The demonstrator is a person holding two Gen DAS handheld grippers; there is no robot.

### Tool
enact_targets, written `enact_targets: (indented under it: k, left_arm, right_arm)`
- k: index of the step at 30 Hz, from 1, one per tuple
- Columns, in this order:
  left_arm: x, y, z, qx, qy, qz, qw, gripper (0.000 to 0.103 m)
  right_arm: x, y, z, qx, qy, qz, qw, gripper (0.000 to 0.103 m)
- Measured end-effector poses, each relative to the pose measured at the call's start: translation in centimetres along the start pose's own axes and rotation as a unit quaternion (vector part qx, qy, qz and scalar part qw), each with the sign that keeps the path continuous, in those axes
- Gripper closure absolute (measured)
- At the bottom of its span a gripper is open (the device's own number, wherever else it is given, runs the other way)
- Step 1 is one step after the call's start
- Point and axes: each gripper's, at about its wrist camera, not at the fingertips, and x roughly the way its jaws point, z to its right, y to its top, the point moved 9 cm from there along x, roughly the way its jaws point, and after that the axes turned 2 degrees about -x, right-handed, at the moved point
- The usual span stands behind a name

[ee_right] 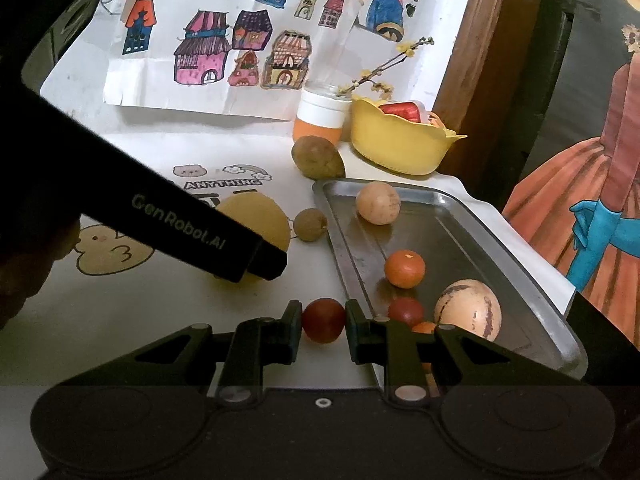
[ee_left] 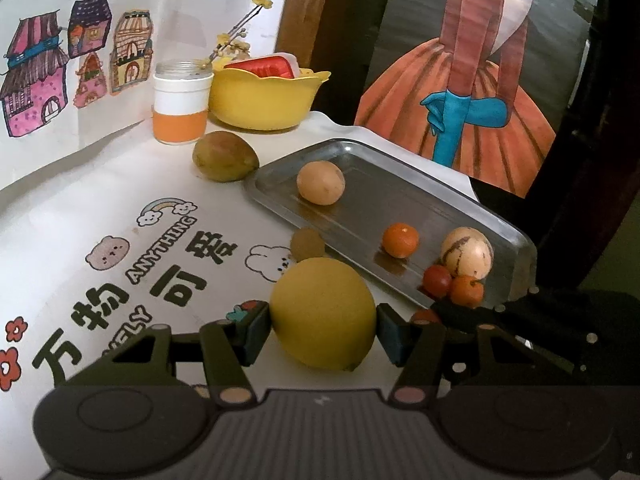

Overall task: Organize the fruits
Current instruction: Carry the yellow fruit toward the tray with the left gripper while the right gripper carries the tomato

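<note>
left tongs (ee_left: 323, 326) clamped on the lemon (ee_left: 323, 314), pads touching its sides at the widest part; lemon low over or resting on the worktop (ee_left: 100, 184), just beside the near edge of the tray (ee_left: 516, 240), cannot tell which. right tongs (ee_right: 323, 322) closed around a small red fruit (ee_right: 323, 320), pads against both flanks, at the tray's near left corner and still outside it; lifted or resting, cannot tell.

lemon: probably firm, moderately heavy, pebbled rind giving decent friction. oval, so best held across the middle as now; a hold nearer the pointed end would likely squeeze it out forward. stiff enough to take a solid pinch.

red fruit: light, smooth, glossy, likely thin-skinned and soft, tomato-like. gentle pressure only, pads centred on its equator; too hard risks a split, off-centre risks a slip.

already in the tray: a pale round fruit (ee_left: 321, 182) at the far end, a small orange (ee_left: 400, 240), a striped cream fruit (ee_left: 467, 253), another red one (ee_left: 437, 280) and a second small orange (ee_left: 466, 290) bunched at the near end. round things on bare metal, apt to roll when knocked, so better set down in the open middle, low and slowly.

still on the worktop: a green mango (ee_left: 225, 156) touching the tray's far corner, and a small brown fruit (ee_left: 307, 243) beside the tray's long edge, rough-shelled and light by the look.
</note>
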Motion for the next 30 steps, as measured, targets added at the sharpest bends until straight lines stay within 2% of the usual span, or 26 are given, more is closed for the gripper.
enact_targets:
  k: [22, 30]
  left_arm:
    - [0.6, 0.3, 2.5, -0.01, -0.014, 0.005, 0.9998, 0.042]
    - [1.2, 0.8, 3.5, -0.01, -0.018, 0.009, 0.9998, 0.042]
  right_arm:
    - [-2.0, -0.5, 2.5, 0.04, -0.03, 0.021, 0.999, 0.079]
    - [-2.9, -0.7, 4.6, 0.056, -0.055, 0.027, 0.997, 0.079]
